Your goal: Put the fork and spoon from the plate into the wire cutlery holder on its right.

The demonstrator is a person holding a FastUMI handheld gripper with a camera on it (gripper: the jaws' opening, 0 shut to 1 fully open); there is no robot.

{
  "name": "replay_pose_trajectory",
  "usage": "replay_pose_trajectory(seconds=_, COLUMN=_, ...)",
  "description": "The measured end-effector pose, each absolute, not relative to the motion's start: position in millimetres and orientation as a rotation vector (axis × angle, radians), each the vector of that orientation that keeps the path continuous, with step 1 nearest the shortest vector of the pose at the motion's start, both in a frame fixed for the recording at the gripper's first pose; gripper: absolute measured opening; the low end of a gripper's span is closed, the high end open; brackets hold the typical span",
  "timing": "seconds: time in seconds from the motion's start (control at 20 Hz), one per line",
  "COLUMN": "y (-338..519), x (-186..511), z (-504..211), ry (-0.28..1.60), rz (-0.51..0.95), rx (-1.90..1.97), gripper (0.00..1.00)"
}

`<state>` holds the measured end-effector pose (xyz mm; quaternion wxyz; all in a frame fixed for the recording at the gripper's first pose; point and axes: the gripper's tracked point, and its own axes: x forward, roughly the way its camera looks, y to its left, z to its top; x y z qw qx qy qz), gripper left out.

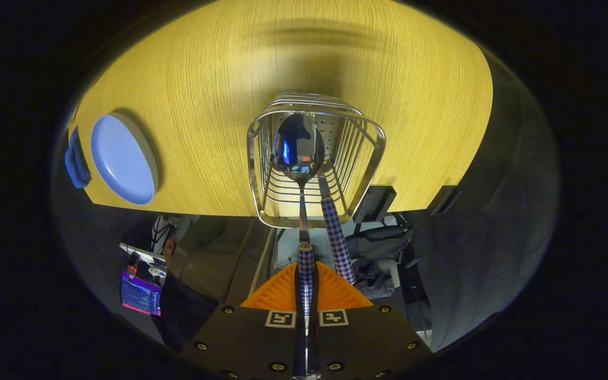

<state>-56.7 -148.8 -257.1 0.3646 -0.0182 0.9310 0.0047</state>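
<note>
Shiny steel spoon with blue-checked handle (300, 158) clamped by handle between closed jaws of gripper (306, 295), bowl hanging over mouth of chrome wire cutlery holder (262, 158). Fork with matching checked handle (336, 237) already stands in holder. Round pale-blue plate (122, 158) well apart on yellow wood-grain tabletop (203, 79). No readable writing; square marker tags on jaws.

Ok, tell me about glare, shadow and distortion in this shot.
Gripper view: the fisheye bends the table edge into a curve; the spoon bowl, held in the gripper, mirrors bright blue glare; a soft dark shadow lies on the wood beyond the wire cutlery holder; the plate is evenly lit.
</note>
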Motion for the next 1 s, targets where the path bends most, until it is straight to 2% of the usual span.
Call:
replay_pose_trajectory(seconds=0.75, y=-146.7, x=-39.7, z=-277.8, ry=2.482, rz=0.036, rx=-0.203, gripper=0.02)
replay_pose_trajectory(seconds=0.8, y=-147.5, x=-38.5, z=-279.3, ry=2.477, rz=0.035, rx=-0.207, gripper=0.06)
replay_pose_trajectory(seconds=1.0, y=-147.6, x=-35.9, z=-279.7, ry=2.475, rz=0.038, rx=-0.23, gripper=0.09)
